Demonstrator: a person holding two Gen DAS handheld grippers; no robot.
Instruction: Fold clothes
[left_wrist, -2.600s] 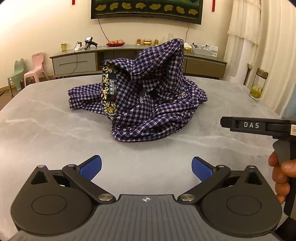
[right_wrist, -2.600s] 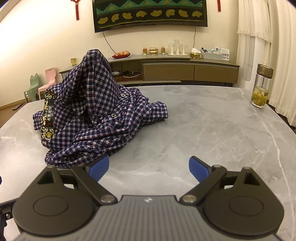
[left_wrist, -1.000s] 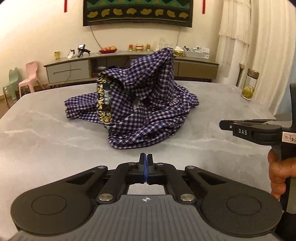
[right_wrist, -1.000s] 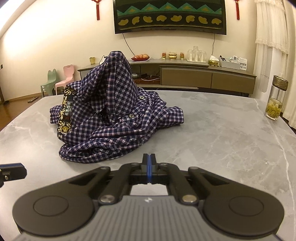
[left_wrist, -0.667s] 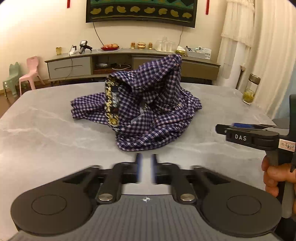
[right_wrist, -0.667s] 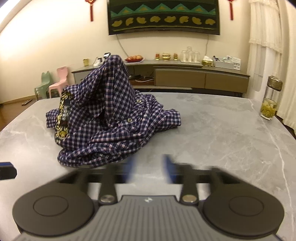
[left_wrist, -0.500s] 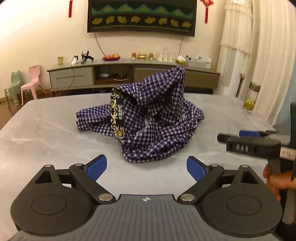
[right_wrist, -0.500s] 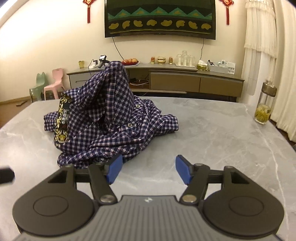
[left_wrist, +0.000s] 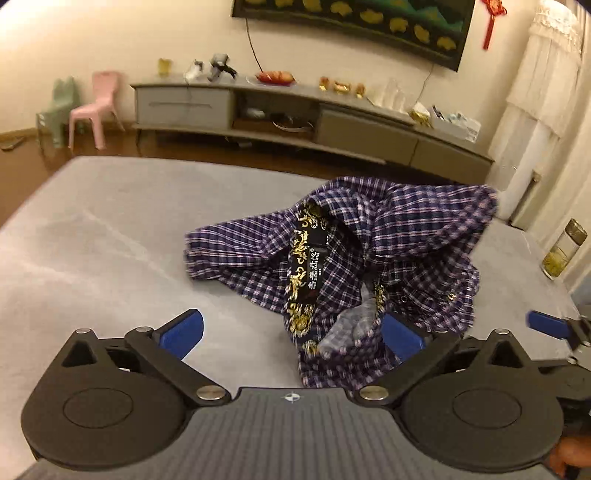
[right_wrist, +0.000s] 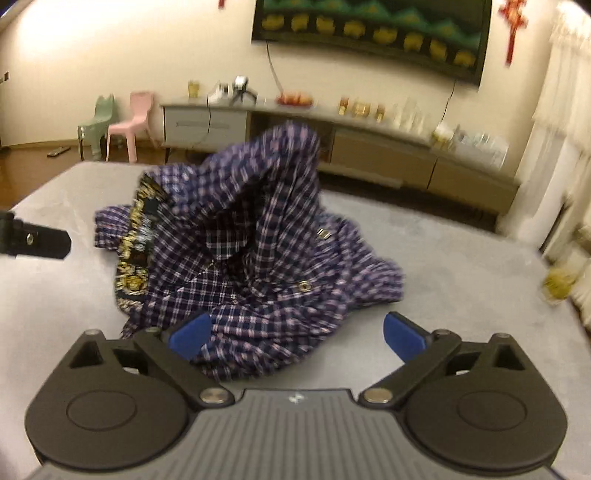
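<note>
1. Left tool (left_wrist: 291, 334): jaws spread wide, having just been opening. Blue pads sit at lower left and lower right of the left wrist view. Nothing gripped; the right-hand pad lies against or just in front of the shirt's near edge, and contact cannot be judged.
2. Right tool (right_wrist: 295, 334): jaws likewise wide apart, having just been opening. Nothing clamped. In the right wrist view the left-hand pad overlaps the near hem of the cloth and the right-hand pad stands over bare surface.
3. Plaid shirt (left_wrist: 399, 251): navy-and-white check, lying in a crumpled heap on the grey marbled surface (left_wrist: 110, 251). Centre-right of the left wrist view; centre to centre-left of the right wrist view (right_wrist: 258, 258). One fold stands up as a peak at the back of the heap.
4. Collar band (left_wrist: 306, 273): black with gold scrollwork and a label, facing the camera, running down the middle of the heap.
5. Both views are motion-blurred.
6. A finger of the right tool shows at the right edge of the left wrist view; a finger of the left tool shows at the left edge of the right wrist view.
7. Glass jar (left_wrist: 563, 247) with yellowish contents stands near the right edge of the surface, apart from the shirt.
8. Background: long low sideboard (left_wrist: 295, 110) against the wall, pink chair (left_wrist: 98, 105) at upper left.
</note>
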